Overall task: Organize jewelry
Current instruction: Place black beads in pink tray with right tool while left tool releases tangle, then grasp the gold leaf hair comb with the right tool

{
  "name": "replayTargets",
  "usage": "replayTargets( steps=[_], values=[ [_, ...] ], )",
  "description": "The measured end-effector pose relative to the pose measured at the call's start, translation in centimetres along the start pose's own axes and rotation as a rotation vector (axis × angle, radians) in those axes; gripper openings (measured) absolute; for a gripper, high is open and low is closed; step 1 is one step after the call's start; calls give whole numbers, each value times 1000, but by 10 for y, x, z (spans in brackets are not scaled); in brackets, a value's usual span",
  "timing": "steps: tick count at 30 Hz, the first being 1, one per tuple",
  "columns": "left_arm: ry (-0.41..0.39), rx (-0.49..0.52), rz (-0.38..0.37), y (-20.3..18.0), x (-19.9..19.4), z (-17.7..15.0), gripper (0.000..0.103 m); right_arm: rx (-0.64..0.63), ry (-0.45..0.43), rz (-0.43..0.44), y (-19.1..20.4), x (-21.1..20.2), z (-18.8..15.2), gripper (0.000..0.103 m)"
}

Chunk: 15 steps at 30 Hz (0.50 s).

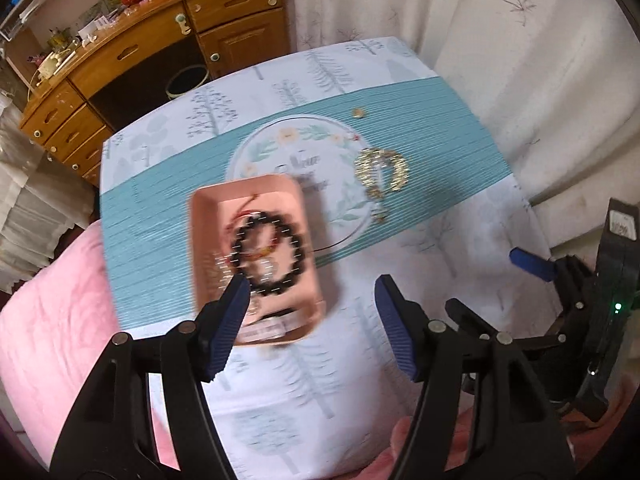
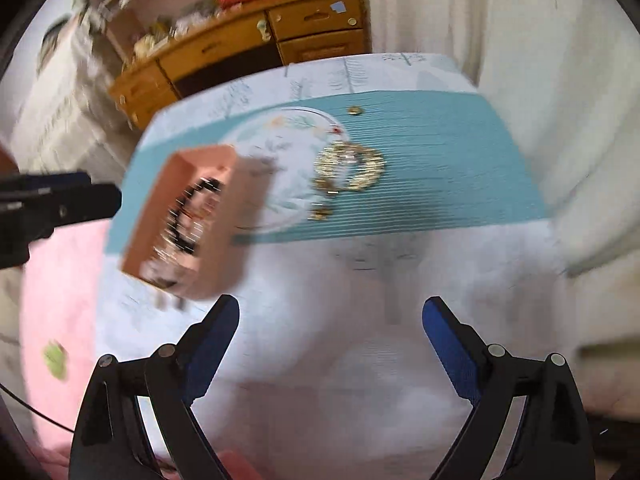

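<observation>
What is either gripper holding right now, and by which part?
Nothing. The left gripper and right gripper are both open and empty. The black bead bracelet lies in the pink tray; the gold jewelry lies on the tablecloth.

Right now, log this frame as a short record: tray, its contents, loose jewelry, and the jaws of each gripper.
tray: pink tray on the tablecloth, near its left edge
tray contents: black bead bracelet, red cord piece, other small items blurred
loose jewelry: gold chain pile on the teal band; small gold piece beyond it
left gripper: jaws open, empty, above the tray's near end
right gripper: jaws open, empty, over bare cloth
image quality: right wrist view motion-blurred
</observation>
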<state>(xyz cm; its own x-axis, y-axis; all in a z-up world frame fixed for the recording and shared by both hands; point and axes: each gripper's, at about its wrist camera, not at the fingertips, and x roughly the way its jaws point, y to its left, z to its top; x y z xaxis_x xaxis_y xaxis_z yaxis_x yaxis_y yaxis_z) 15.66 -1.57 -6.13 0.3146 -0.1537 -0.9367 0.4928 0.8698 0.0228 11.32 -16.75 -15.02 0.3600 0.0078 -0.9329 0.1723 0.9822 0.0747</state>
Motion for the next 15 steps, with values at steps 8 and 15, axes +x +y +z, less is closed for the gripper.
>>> replayTargets(
  steps=[8, 15],
  values=[
    [7, -155, -31, -59, 55, 2, 62, -352, -13, -67, -65, 2, 16, 94],
    [-36, -316, -44, -72, 105, -4, 62, -681, -191, -156, -84, 35, 28, 94]
  ],
)
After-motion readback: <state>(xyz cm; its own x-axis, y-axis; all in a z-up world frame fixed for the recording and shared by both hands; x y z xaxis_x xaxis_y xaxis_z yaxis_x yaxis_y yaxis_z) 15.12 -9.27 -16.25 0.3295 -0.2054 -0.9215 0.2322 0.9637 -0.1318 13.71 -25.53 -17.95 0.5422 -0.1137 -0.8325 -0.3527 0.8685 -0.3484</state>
